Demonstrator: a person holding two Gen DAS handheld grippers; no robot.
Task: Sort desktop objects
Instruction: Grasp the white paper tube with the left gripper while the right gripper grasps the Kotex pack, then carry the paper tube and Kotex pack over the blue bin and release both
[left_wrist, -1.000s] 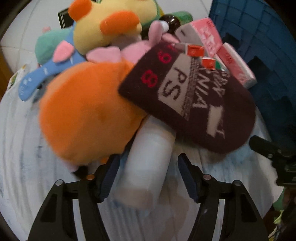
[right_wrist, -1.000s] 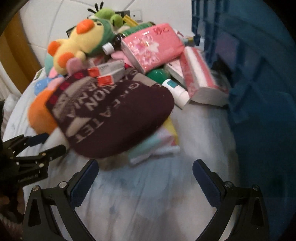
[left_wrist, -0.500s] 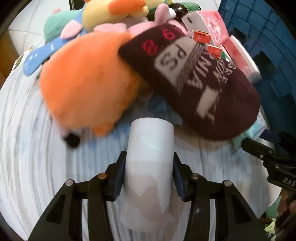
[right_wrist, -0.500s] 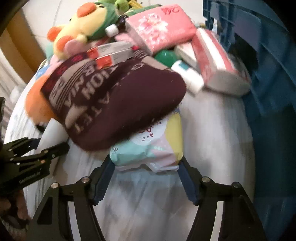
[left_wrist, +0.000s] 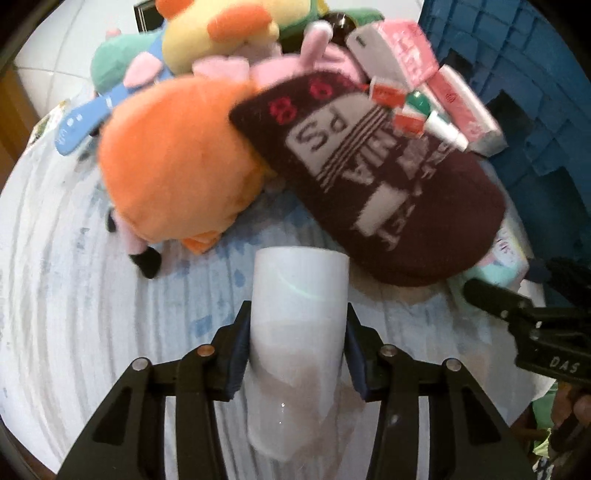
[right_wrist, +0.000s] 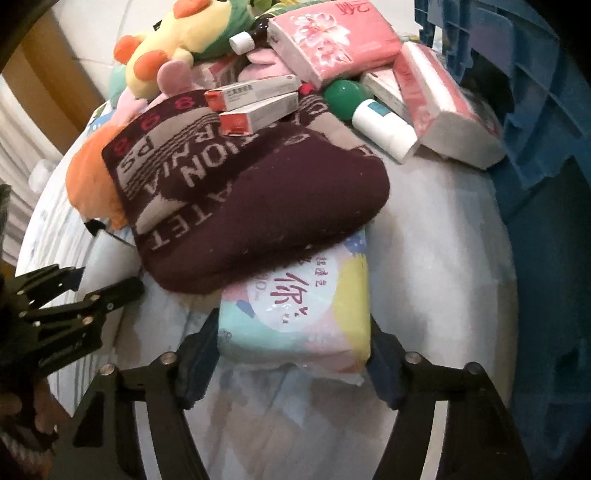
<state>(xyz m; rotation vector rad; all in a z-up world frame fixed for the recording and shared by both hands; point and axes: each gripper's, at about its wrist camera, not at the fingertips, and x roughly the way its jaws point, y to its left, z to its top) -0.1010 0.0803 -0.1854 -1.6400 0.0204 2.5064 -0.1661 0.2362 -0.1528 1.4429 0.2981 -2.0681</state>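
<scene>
A white cylinder (left_wrist: 299, 288) lies on the pale blue-streaked tabletop (left_wrist: 74, 277), and my left gripper (left_wrist: 297, 314) is shut on it, a pad pressing each side. In the right wrist view a pastel tissue pack (right_wrist: 295, 295) sticks out from under a maroon knit sock (right_wrist: 251, 206). My right gripper (right_wrist: 293, 325) is shut on the pack's near end. The sock's far part rests on an orange plush (left_wrist: 173, 158). The left gripper (right_wrist: 103, 277) shows at the left edge of the right wrist view, and the right gripper (left_wrist: 517, 306) at the right edge of the left wrist view.
Behind the sock sits a pile: a yellow plush (left_wrist: 221, 33), pink tissue packs (right_wrist: 332, 37), two small orange-ended boxes (right_wrist: 255, 99), a green ball (right_wrist: 341, 96) and a white bottle (right_wrist: 384, 129). A blue crate (right_wrist: 535, 147) stands along the right side.
My left gripper has shut on the white cylinder and drawn it clear of the orange plush. My right gripper has shut on the pastel tissue pack under the sock.
</scene>
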